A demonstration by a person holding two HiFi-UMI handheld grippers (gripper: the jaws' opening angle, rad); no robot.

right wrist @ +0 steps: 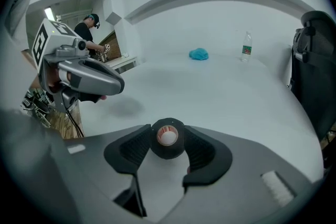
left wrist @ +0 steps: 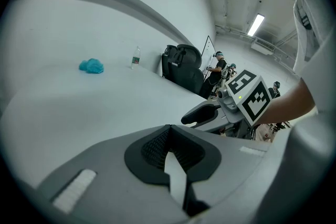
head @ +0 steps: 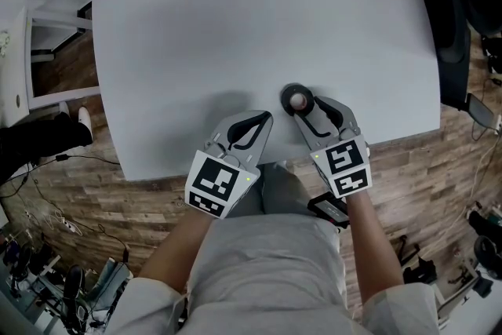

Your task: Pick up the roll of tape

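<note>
We see the small black roll of tape (right wrist: 168, 140) with a pale core lying on the white round table (head: 235, 27), right of centre in the head view near the table's lower edge. Our right gripper (head: 304, 104) stands open, jaw tips either side of the roll. Our left gripper (head: 263, 117), lower left of it, is closed on nothing.

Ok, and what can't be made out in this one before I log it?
Right gripper view: whether its pads touch the roll of tape; its outline overlaps theirs.
Both gripper views: the label on the bottle and what the blue thing is; both too small.
Head view: the table's far end, cut off by the top edge.
</note>
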